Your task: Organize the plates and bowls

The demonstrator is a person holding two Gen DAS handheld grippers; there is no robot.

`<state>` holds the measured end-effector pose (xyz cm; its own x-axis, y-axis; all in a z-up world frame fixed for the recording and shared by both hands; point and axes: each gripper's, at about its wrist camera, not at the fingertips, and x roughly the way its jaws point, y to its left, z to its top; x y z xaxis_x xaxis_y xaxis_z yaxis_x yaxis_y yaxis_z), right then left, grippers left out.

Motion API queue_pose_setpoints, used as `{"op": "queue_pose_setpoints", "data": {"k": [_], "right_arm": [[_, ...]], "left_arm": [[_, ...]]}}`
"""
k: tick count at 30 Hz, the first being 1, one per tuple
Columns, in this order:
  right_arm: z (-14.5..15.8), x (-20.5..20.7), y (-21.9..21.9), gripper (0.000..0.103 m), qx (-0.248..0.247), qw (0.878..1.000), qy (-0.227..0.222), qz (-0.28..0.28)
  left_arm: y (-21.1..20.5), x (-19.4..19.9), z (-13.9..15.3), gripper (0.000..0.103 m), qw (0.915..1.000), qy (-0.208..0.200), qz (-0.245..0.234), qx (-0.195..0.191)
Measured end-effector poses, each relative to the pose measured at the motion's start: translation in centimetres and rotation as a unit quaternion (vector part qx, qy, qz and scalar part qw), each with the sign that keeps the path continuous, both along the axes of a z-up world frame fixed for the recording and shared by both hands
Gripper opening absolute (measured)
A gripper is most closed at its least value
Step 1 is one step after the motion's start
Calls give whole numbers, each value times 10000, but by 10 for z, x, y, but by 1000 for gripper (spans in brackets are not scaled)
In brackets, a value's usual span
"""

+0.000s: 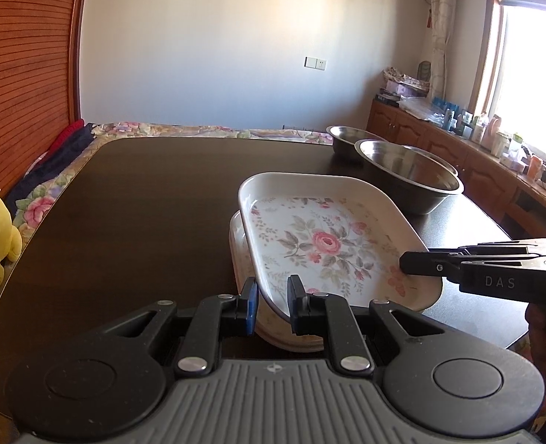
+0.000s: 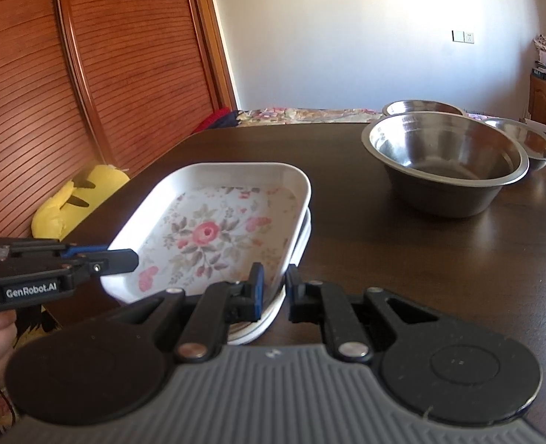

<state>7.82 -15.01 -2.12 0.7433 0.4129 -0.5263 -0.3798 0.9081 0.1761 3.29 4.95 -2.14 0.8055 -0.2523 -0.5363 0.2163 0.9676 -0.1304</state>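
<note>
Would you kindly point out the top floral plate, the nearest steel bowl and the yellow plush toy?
top floral plate [image 1: 323, 242]: left wrist view, on the painted rose.
nearest steel bowl [image 2: 445, 157]: right wrist view, on the inner wall.
yellow plush toy [image 2: 78, 199]: right wrist view, on its body.

Open surface [image 1: 143, 203] on your left.
Steel bowls [image 2: 447, 162] crowd the far right; stacked floral plates [image 1: 328, 244] block the near middle.

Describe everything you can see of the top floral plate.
The top floral plate is rectangular with rounded corners, white, glossy like melamine, with a raised rim and pink roses on its floor. It sits tilted, askew on a matching lower plate. The left tool and right tool each straddle its rim at near corners.
</note>
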Motion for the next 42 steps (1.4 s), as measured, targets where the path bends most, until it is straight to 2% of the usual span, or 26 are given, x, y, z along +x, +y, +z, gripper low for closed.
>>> {"op": "queue_pose_setpoints", "data": {"k": [9, 22, 29, 32, 37, 42], "right_arm": [[-8, -6, -6, 14, 357, 9991, -205, -125], [-4, -15, -6, 14, 360, 9982, -446, -166], [6, -22, -13, 14, 346, 9965, -713, -282], [10, -24, -17, 14, 347, 9954, -826, -334], [13, -25, -24, 14, 366, 9940, -931, -433], [14, -25, -37, 14, 389, 9926, -980, -601]], "left_arm": [[1, -3, -1, 19, 9999, -75, 63, -33], [3, -4, -2, 20, 9998, -108, 134, -62], [-1, -9, 12, 39, 9993, -345, 122, 43], [-5, -7, 16, 44, 9991, -395, 80, 100], [-11, -4, 17, 46, 9991, -411, 4, 139], [-22, 2, 20, 56, 9985, -504, -63, 189]]}}
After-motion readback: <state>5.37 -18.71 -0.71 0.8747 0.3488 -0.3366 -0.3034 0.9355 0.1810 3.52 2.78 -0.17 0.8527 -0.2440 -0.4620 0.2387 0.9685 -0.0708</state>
